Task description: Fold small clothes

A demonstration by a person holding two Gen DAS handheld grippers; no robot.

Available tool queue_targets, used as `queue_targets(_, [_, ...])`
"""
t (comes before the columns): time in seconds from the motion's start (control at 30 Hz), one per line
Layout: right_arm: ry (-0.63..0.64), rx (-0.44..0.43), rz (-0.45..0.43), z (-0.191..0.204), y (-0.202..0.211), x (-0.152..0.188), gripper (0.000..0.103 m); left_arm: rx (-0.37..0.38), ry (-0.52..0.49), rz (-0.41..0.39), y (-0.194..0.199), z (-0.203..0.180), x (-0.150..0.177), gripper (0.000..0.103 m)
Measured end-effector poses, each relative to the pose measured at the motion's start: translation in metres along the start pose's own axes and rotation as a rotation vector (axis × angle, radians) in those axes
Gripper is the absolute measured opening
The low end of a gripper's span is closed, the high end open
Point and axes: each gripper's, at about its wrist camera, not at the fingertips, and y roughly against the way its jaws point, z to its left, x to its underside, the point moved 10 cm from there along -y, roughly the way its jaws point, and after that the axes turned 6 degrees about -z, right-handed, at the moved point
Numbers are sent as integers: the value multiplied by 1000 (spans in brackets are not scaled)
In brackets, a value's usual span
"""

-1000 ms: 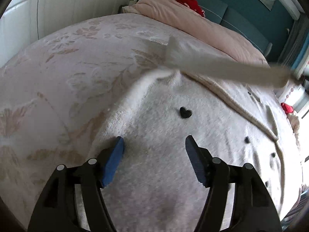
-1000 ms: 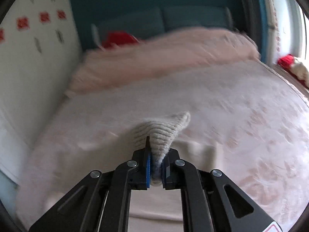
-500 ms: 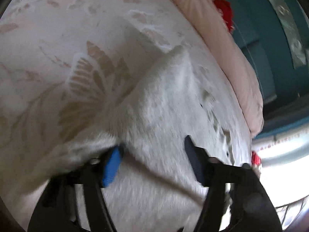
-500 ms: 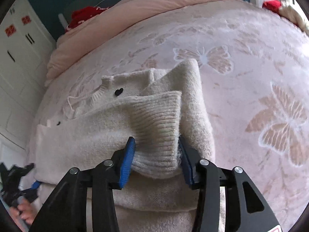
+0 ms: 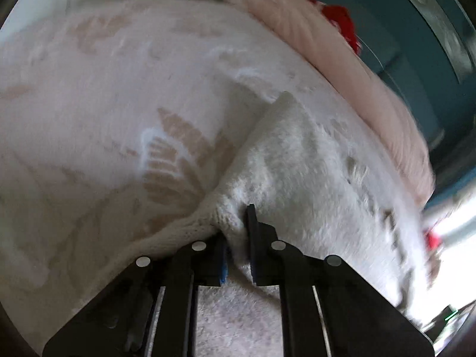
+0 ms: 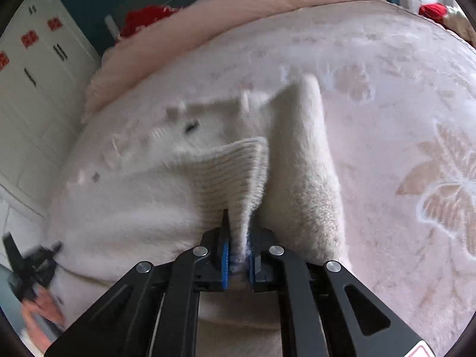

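Nearest in the right wrist view, the right black two-finger gripper [image 6: 238, 253] has its jaws clamped on the ribbed cuff of the cream fuzzy knit sweater [image 6: 125, 196], lifting that fold above the body. In the left wrist view, the left black gripper [image 5: 236, 238] has its jaws pinched on the sweater's knit edge [image 5: 297, 163]. The sweater lies spread on the pale pink bed cover with tan butterfly patterns [image 6: 416, 119]. Beyond lies a rolled pink blanket [image 6: 238, 9], with something red [image 6: 142, 17] behind it.
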Motion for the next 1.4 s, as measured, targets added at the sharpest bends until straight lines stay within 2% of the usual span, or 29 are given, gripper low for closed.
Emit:
queue_targets(0.03, [10, -2, -22, 2, 4, -2, 8, -10, -30, -9, 0, -2, 1, 11])
queue_targets(0.07, [34, 33, -16, -3, 1, 1, 11, -12, -39, -14, -1, -3, 2, 11])
queue_targets(0.1, [53, 79, 36, -12, -10, 11, 13, -9, -44, -21, -1, -3, 2, 12])
queue_targets(0.13, [66, 89, 62, -17, -16, 18, 11, -6, -44, -24, -1, -3, 2, 12])
queue_targets(0.2, [46, 96, 35, -14, 3, 12, 16, 3, -44, -6, 3, -5, 2, 15])
queue_targets(0.23, [33, 109, 29, -14, 16, 9, 27, 11, -44, 6, 9, -2, 3, 16])
queue_targets(0.27, [32, 113, 13, -12, 33, 9, 33, 25, -47, 19, 15, -2, 3, 19])
queue_targets(0.3, [43, 101, -6, -9, 55, 11, 35, 49, -56, 33, 29, -1, 4, 24])
queue_targets(0.33, [56, 100, -20, -10, 74, 16, 42, 73, -62, 42, 41, 0, 5, 28])
queue_targets(0.37, [71, 112, -31, -12, 94, 24, 54, 84, -76, 42, 58, 6, 7, 41])
queue_targets(0.4, [94, 132, -30, -15, 119, 40, 59, 78, -90, 34, 70, 12, 9, 53])
queue_targets(0.43, [107, 142, -19, -18, 137, 56, 62, 69, -108, 21, 90, 24, 14, 58])
queue_targets(0.5, [109, 162, 31, -31, 169, 98, 65, 46, -146, 34, 124, 47, 30, 71])
queue_targets(0.6, [67, 177, 117, -47, 205, 162, 67, 11, -160, 92, 168, 90, 67, 81])
queue_targets(0.73, [-45, 143, 193, -54, 225, 226, 67, -6, -122, 161, 203, 127, 112, 85])
queue_targets(0.8, [-80, 117, 202, -49, 225, 241, 68, 5, -77, 169, 214, 135, 128, 86])
queue_targets(0.93, [-95, 67, 156, -34, 216, 237, 72, 31, -86, 164, 217, 121, 143, 93])
queue_targets(1.03, [-106, 65, 117, -33, 206, 236, 76, -4, -124, 144, 208, 111, 147, 98])
queue_targets(1.23, [-82, 70, 36, -31, 205, 233, 78, -72, -150, 106, 197, 107, 146, 98])
queue_targets(1.3, [-73, 70, 23, -30, 205, 233, 69, -84, -175, 106, 196, 103, 146, 98])
queue_targets(1.37, [-65, 79, 17, -32, 204, 234, 41, -79, -186, 109, 196, 101, 146, 94])
queue_targets(1.4, [-70, 77, 17, -34, 203, 235, 33, -76, -193, 105, 197, 101, 145, 86])
